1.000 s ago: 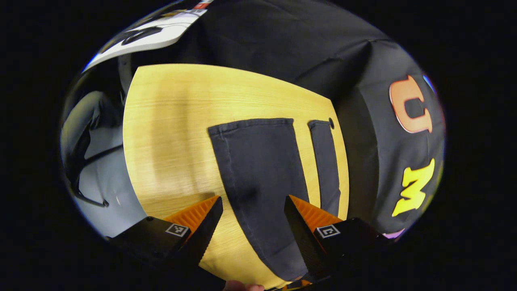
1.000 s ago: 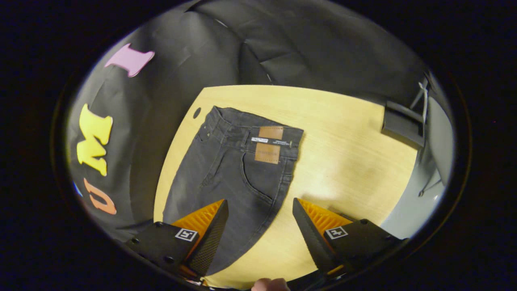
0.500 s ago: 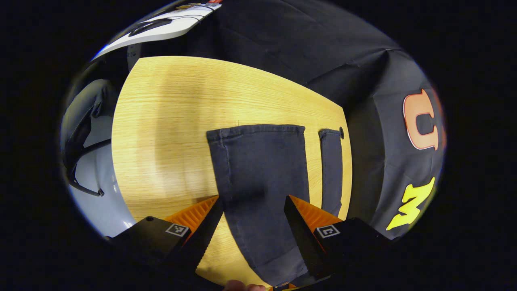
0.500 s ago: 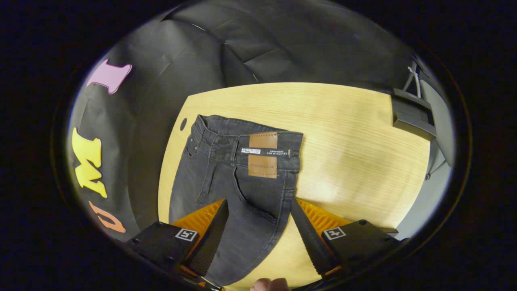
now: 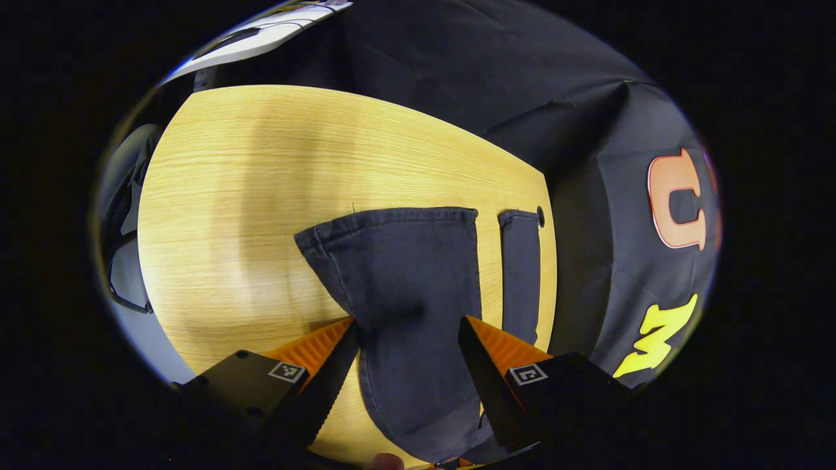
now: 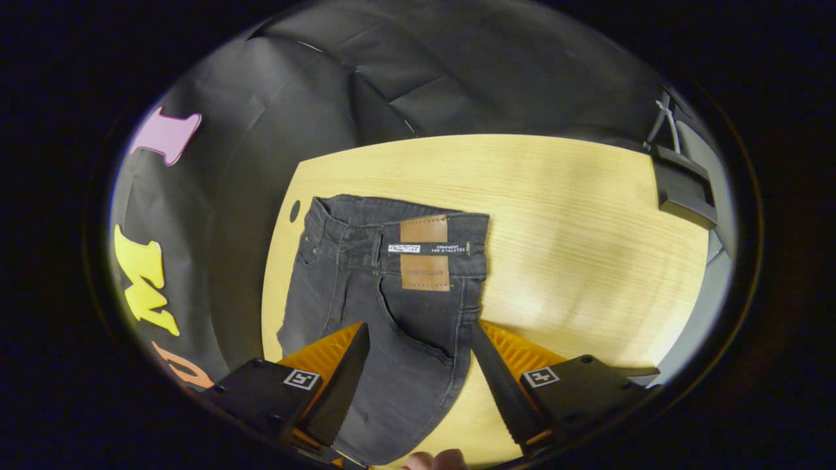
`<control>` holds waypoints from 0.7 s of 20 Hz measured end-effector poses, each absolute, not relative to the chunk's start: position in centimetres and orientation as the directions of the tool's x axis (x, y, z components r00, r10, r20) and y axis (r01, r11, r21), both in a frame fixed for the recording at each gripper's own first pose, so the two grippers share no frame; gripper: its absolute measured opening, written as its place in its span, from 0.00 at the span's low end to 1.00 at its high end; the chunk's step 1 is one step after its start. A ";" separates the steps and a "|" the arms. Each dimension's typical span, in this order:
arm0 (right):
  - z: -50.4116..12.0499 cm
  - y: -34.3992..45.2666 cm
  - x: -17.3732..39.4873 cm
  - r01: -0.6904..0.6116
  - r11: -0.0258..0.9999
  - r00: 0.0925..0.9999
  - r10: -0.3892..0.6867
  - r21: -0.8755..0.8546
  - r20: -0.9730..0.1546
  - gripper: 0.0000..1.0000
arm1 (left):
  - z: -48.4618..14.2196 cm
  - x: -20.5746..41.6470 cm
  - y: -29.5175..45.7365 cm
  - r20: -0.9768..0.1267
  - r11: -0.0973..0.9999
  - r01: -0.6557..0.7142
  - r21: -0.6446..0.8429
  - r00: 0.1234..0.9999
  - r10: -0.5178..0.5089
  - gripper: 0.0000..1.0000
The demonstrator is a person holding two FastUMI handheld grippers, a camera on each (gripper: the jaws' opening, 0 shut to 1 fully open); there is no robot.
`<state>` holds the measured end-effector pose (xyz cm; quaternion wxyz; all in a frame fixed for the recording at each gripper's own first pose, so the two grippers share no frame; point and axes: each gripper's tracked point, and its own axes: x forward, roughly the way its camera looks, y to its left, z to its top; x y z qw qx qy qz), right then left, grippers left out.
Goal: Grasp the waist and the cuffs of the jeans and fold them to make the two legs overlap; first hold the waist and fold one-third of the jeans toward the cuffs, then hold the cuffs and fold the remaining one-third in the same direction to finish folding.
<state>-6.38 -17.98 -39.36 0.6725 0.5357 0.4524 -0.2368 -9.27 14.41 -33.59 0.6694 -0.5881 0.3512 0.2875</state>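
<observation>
Looking along the left gripper (image 5: pixel 408 329) in the left gripper view, I am seeing its two orange ribbed fingers (image 5: pixel 312 344) standing spread apart, released, with nothing clamped between them. The dark grey denim jeans (image 5: pixel 405 287) are lying flat on the pale yellow wood-grain table (image 5: pixel 261 189), and the near leg is running up through the gap between the fingers to its hemmed cuff (image 5: pixel 392 217). The second leg's cuff (image 5: pixel 520 215) is lying just beside it, apart from it by a strip of bare table, near the table's edge.

Looking along the right gripper (image 6: pixel 418 336) in the right gripper view, I am seeing its orange fingers (image 6: pixel 323 356) likewise parted and gripping nothing. The jeans' waistband (image 6: pixel 392 225) is lying spread flat on the same table (image 6: pixel 575 228), with a tan leather patch (image 6: pixel 424 253) on it. The seat of the jeans is filling the gap between the fingers. A fingertip of my hand (image 6: pixel 434 460) is showing at the bottom.
</observation>
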 end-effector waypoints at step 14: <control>-41.8 -18.8 -8.4 0.925 0.342 0.123 0.147 0.167 -0.981 0.19 | -35.8 -8.0 14.0 -0.875 0.172 -0.858 -0.483 0.481 -0.056 0.12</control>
